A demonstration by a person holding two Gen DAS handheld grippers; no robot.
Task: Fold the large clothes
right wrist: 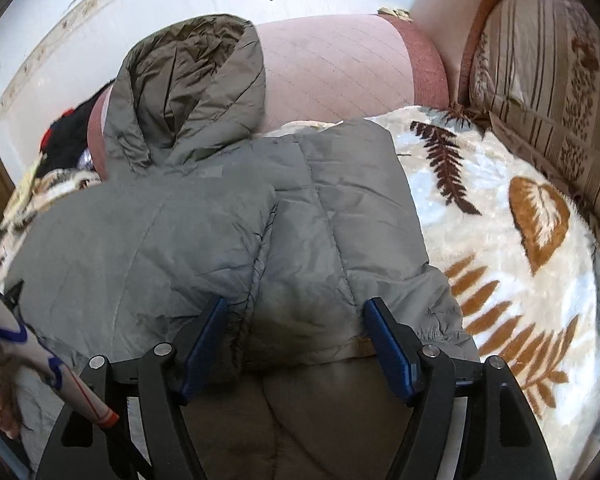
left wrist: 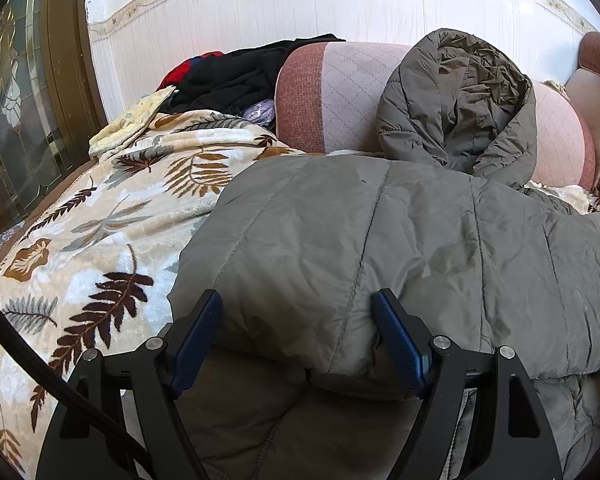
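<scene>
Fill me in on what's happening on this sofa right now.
A person with a handheld gripper in each hand is folding a grey padded hooded jacket laid on a leaf-print blanket. The left gripper and right gripper both sit at the jacket's near folded edge with the jaws wide apart, straddling the fabric rather than pinching it. The hood leans against the pink sofa backrest. A pile of dark clothes waits at the far end.

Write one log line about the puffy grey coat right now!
item: grey quilted hooded coat | on: leaf-print fleece blanket | left hand-held gripper: open | right hand-held gripper: open
</scene>
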